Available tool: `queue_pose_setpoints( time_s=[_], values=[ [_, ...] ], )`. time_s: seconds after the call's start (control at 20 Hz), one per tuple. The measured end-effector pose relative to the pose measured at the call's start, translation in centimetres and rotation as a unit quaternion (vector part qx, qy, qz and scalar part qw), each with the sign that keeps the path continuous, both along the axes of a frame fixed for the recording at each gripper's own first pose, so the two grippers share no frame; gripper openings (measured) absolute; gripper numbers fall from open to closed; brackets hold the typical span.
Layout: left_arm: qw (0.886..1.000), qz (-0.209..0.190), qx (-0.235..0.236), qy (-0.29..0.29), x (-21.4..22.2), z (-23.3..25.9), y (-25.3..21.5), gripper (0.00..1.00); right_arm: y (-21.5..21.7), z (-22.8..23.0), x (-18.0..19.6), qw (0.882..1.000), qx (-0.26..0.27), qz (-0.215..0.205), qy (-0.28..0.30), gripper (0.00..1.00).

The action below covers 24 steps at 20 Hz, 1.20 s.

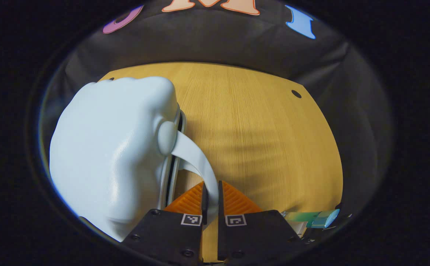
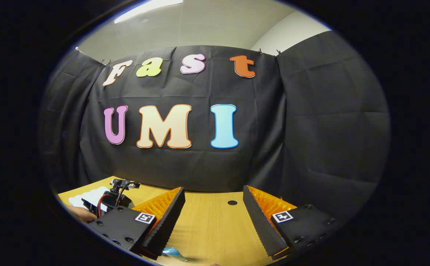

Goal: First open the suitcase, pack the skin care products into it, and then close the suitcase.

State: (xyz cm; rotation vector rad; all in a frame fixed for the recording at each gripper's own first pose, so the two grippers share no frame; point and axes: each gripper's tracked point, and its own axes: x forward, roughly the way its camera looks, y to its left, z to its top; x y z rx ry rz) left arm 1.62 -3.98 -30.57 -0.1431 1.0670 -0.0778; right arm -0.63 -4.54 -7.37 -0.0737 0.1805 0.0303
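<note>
The pale blue suitcase (image 1: 111,155) stands on the wooden table (image 1: 259,147), left of the left gripper (image 1: 210,195). Its handle strap (image 1: 196,155) runs down between the fingers, which are clenched on it. A green tube (image 1: 313,218) (label illegible) lies to the right. The right gripper (image 2: 213,218) hangs released, jaws spread, above the table.

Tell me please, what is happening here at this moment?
A person is working with two handheld grippers at a wooden table. The left gripper has its jaws closed on the pale strap handle of a light blue suitcase, which looks closed. The right gripper hovers over the table with its jaws wide apart, holding nothing. A small greenish skin care tube lies at the table's near edge, not yet packed.
</note>
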Motion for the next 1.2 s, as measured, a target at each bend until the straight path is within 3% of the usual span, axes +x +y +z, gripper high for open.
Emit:
queue_pose_setpoints(
  time_s=[0.35,0.75,0.95,1.2],
  values=[
    [0.998,-0.022,0.034,-0.037,0.4,2.8,0.1,0.00,0.9,0.5,0.1,1.000,0.002,0.020,-0.014,1.00],
    [0.995,-0.035,0.017,-0.091,0.7,9.3,0.0,0.00,3.1,0.8,0.8,0.998,0.020,0.047,-0.026,0.98],
    [0.992,-0.018,-0.010,-0.122,0.4,13.1,2.3,0.00,5.0,0.8,1.0,0.997,0.034,0.058,-0.026,0.99],
    [0.986,-0.002,-0.004,-0.164,0.9,18.1,8.6,0.00,8.2,0.7,1.1,0.996,0.035,0.075,-0.027,0.96]
  ],
)
